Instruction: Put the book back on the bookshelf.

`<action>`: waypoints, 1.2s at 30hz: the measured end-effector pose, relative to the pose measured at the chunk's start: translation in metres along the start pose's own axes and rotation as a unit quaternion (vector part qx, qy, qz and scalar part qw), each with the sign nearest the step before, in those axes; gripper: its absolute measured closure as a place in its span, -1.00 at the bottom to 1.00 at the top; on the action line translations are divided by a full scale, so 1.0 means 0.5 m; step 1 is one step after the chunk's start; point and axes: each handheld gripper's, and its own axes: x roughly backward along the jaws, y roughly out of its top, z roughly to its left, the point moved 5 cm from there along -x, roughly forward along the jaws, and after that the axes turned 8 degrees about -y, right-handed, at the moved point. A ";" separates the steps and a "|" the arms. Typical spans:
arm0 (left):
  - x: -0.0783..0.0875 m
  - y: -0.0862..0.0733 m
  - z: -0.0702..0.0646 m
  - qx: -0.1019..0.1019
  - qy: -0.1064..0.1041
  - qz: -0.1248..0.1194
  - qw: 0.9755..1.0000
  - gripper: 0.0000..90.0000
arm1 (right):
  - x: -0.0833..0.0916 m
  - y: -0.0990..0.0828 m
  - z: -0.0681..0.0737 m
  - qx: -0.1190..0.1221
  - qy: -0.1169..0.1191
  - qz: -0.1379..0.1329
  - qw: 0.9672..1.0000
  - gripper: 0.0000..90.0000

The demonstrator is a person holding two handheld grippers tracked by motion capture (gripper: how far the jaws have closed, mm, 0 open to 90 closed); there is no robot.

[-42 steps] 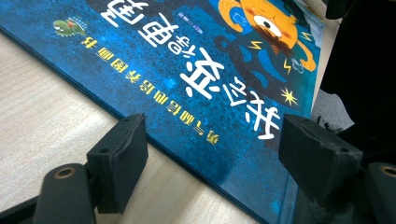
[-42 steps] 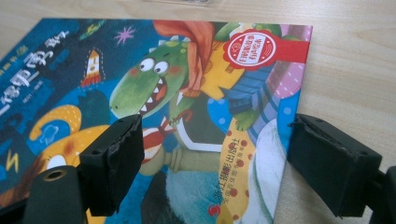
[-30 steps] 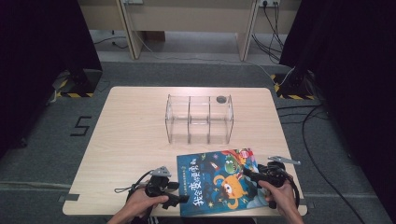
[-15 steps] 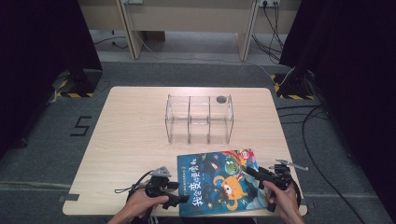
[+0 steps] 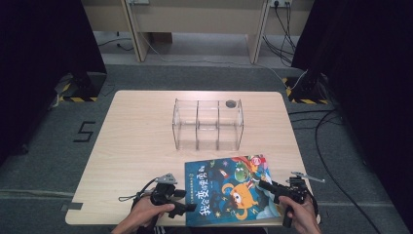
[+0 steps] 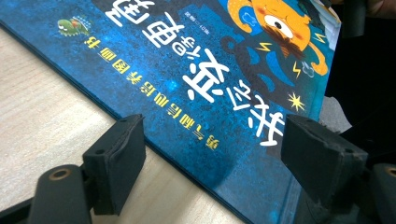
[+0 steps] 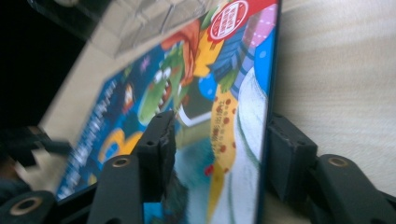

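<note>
A picture book [image 5: 229, 190] with a blue cover and an orange cartoon creature lies flat near the table's front edge. My left gripper [image 5: 181, 201] is at the book's left edge. In the left gripper view the book [image 6: 210, 70] runs between the wide-apart jaws of the left gripper [image 6: 215, 158], and neither pad touches it. My right gripper [image 5: 267, 189] reaches onto the book's right side. Its jaws have just been closing. In the right gripper view the book's [image 7: 196, 93] right edge sits between the jaws of the right gripper [image 7: 219, 140], with a gap still showing.
A clear three-compartment organizer [image 5: 207, 124] stands at the middle back of the wooden table [image 5: 136, 146], with a small dark round thing [image 5: 230, 103] at its far right corner. Bare wood lies left of the book. The table's front edge is right under both hands.
The right gripper's jaws have drawn closer together over the book's right edge, and that hand has shifted slightly toward the person. The left gripper and the book have not moved.
</note>
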 end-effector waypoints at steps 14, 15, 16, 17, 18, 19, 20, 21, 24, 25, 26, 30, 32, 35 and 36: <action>0.002 -0.001 0.002 0.000 -0.003 -0.005 1.000 -0.52 | 0.035 0.025 0.038 0.132 0.015 -0.069 0.989 0.14; 0.003 -0.001 0.003 0.000 -0.002 -0.004 1.000 -0.53 | 0.037 0.025 0.040 0.134 0.015 -0.069 0.988 0.14; 0.003 -0.001 0.004 -0.001 0.000 -0.006 1.000 -0.52 | 0.037 0.025 0.040 0.134 0.017 -0.070 0.988 0.14; 0.003 -0.001 0.004 0.000 0.000 -0.008 1.000 -0.52 | 0.036 0.025 0.038 0.138 0.016 -0.072 0.988 0.14; 0.003 0.000 0.005 0.000 0.002 -0.008 1.000 -0.52 | 0.036 0.026 0.039 0.141 0.014 -0.073 0.987 0.13; 0.004 0.000 0.006 -0.001 0.005 -0.007 1.000 -0.53 | 0.036 0.026 0.040 0.143 0.015 -0.077 0.987 0.13; 0.005 0.000 0.007 -0.003 0.009 -0.007 1.000 -0.54 | 0.037 0.028 0.042 0.154 0.014 -0.082 0.985 0.13; 0.007 0.001 0.010 -0.002 0.013 -0.009 1.000 -0.54 | 0.038 0.029 0.045 0.156 0.015 -0.086 0.984 0.13; 0.010 0.001 0.013 0.003 0.018 -0.013 1.000 -0.55 | 0.043 0.033 0.055 0.179 0.015 -0.100 0.979 0.13; 0.010 0.001 0.014 0.003 0.020 -0.014 1.000 -0.55 | 0.043 0.034 0.055 0.182 0.015 -0.103 0.978 0.13; 0.010 0.002 0.015 0.002 0.019 -0.015 1.000 -0.55 | 0.043 0.034 0.055 0.182 0.015 -0.103 0.978 0.13; 0.010 0.002 0.015 0.003 0.020 -0.014 1.000 -0.56 | 0.048 0.039 0.064 0.199 0.017 -0.118 0.973 0.12; 0.010 0.003 0.016 0.004 0.020 -0.015 1.000 -0.56 | 0.049 0.039 0.063 0.201 0.017 -0.119 0.972 0.12; 0.008 0.004 0.016 0.004 0.018 -0.019 1.000 -0.54 | 0.052 0.041 0.067 0.213 0.022 -0.131 0.968 0.12; 0.006 0.006 0.016 0.003 0.017 -0.019 1.000 -0.54 | 0.054 0.043 0.071 0.222 0.025 -0.138 0.965 0.12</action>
